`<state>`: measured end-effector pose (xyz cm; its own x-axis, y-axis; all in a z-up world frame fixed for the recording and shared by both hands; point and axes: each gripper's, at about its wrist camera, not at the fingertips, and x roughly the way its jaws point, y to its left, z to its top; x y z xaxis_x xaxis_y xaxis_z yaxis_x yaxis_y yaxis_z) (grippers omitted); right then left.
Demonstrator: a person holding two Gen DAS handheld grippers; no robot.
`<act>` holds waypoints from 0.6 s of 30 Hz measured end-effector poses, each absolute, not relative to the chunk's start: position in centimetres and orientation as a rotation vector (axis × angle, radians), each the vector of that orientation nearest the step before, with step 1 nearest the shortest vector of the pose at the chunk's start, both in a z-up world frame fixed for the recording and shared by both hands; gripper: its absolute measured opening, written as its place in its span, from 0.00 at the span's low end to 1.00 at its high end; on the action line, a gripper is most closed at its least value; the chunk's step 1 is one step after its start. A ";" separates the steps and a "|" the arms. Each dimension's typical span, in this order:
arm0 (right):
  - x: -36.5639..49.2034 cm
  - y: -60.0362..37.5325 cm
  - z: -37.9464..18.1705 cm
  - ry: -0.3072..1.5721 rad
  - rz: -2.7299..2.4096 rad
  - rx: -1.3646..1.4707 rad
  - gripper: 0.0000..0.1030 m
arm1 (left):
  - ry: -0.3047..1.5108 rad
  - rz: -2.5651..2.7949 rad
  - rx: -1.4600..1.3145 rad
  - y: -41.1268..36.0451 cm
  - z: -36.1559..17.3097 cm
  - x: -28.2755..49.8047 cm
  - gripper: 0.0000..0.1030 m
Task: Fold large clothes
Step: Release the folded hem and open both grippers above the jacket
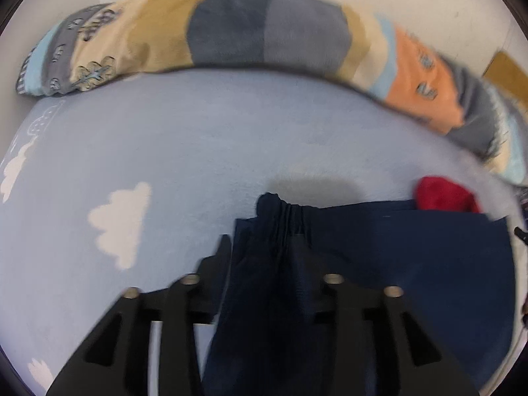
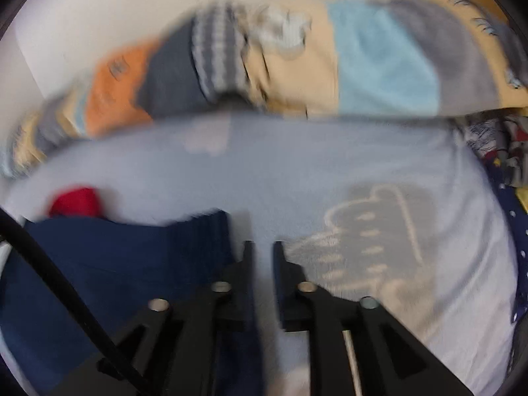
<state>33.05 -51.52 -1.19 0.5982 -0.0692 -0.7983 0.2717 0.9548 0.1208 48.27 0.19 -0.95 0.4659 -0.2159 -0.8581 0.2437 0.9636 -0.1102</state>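
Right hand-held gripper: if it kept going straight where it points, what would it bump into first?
Probably the light blue bedsheet. Nothing lies between the right hand-held gripper fingers, and the navy garment sits just beside its left finger. Blur makes depth uncertain.

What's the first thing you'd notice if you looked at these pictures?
The dark navy blue garment lying on the light blue cloud-print bedsheet, with bunched folds running between the left gripper's black fingers. Behind it, a long patchwork bolster pillow in tan, grey, orange and blue lines the wall. A small bright red cloth peeks out beyond the garment.
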 end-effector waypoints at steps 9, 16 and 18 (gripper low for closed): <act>23.5 -34.3 4.2 0.853 0.154 0.042 0.39 | 0.808 -0.323 0.082 2.8 6.5 34.0 0.53; 20.6 -23.5 -0.2 0.911 0.233 -0.110 0.40 | 0.781 -0.280 0.253 -2.9 1.0 25.3 0.55; 21.0 -23.8 -2.6 0.964 0.199 -0.115 0.46 | 0.911 -0.285 0.317 -3.1 -3.3 26.6 0.61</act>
<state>20.98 -23.84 -2.58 0.5535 0.1173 -0.8245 -0.2191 0.9757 -0.0083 26.61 -3.05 -3.32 0.5812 -0.1068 -0.8067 0.3719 0.9167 0.1465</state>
